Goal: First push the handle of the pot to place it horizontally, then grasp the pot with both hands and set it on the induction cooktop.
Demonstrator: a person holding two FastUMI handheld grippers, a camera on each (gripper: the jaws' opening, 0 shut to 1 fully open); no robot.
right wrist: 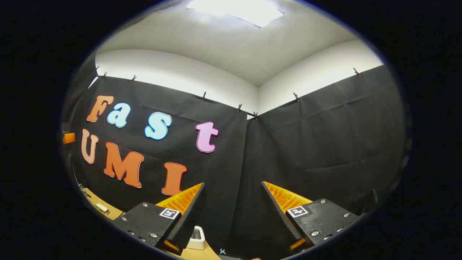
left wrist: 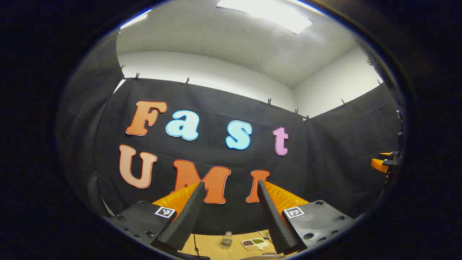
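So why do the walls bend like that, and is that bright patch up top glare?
In the left gripper view, the fisheye lens bows the cloth wall's top edge, and the ceiling light is blown out white. In the right gripper view, the ceiling light washes out too, and the room corner curves. Both views are sharp, with each gripper's fingers crisp and apart.

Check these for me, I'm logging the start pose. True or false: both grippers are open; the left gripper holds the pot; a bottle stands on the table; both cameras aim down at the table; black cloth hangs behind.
1. Both grippers are open: true. The left gripper and right gripper have fingers spread, nothing between.
2. The left gripper holds the pot: false. It holds nothing.
3. A bottle stands on the table: true.
4. Both cameras aim down at the table: false. They look toward the wall and ceiling.
5. Black cloth hangs behind: true.
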